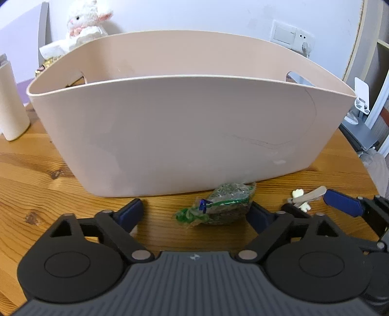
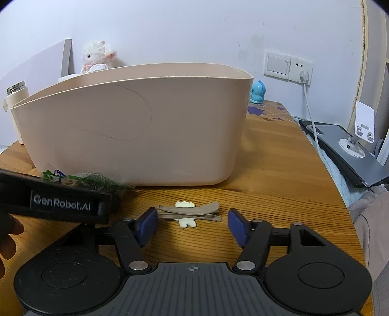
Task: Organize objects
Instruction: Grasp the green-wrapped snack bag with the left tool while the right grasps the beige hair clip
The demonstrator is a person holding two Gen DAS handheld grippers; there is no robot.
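Observation:
A crumpled clear-and-green plastic packet (image 1: 216,206) lies on the wooden table just in front of the beige plastic bin (image 1: 184,136). My left gripper (image 1: 194,211) stands open around it, one pad on each side, not touching. To its right lies a beige hair clip (image 2: 189,210) with a cream bear charm. My right gripper (image 2: 193,224) is open just short of the clip, its pads flanking the clip's ends. In the left wrist view the clip (image 1: 308,194) shows beside one of the right gripper's blue fingers (image 1: 342,205). The bin's (image 2: 136,121) inside is hidden.
A cream bottle (image 1: 12,102) and a plush lamb (image 1: 85,21) stand left of and behind the bin. A blue figure (image 2: 258,92), a plugged-in wall socket (image 2: 300,70) and a white phone stand (image 2: 359,131) on a grey slab sit at the right. The table edge curves close by on the right.

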